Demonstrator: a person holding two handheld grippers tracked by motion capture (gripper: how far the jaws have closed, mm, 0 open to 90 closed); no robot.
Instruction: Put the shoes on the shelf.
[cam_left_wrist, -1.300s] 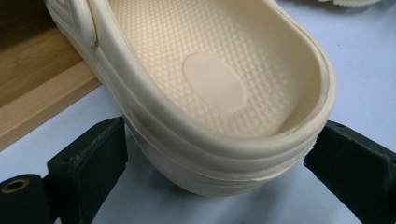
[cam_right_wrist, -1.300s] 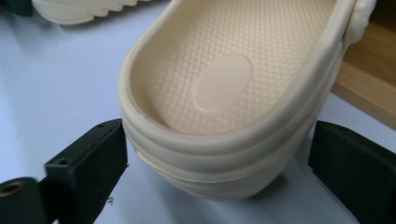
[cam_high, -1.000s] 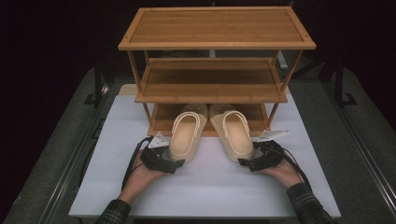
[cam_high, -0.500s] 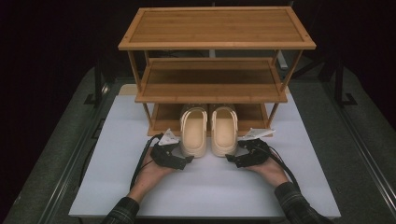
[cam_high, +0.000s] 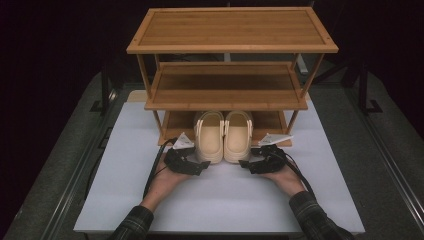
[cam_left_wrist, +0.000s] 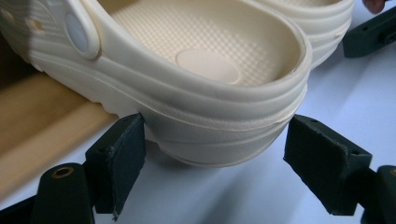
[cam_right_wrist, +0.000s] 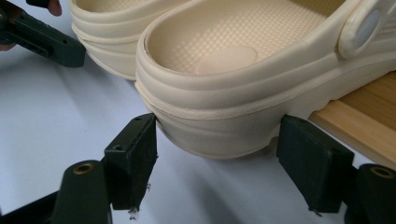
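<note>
- Close to me on the white table top (cam_high: 220, 200), my two hands hold black grippers with hard, blocky jaws.
- My left gripper (cam_high: 202, 166) sits at the heel of the left shoe (cam_high: 209, 137). Its jaws have just been closing. One pad (cam_left_wrist: 122, 161) touches the heel's side and the other stands a little apart, so nothing is pinched yet.
- My right gripper (cam_high: 246, 165) sits at the heel of the right shoe (cam_high: 237, 136). Its jaws have just been closing too, with the heel between them. One pad (cam_right_wrist: 134, 158) touches the heel and the other stands a little apart.
- Both shoes are cream clogs of smooth, rubbery stuff, round at the back, with ridges along the sides and tiny bumps inside.
- They lie side by side and touching, toes tucked under the bottom shelf of the wooden rack (cam_high: 231, 35), heels out on the table.
- The rack is warm brown wood with flat, grainy boards and thin legs.
</note>
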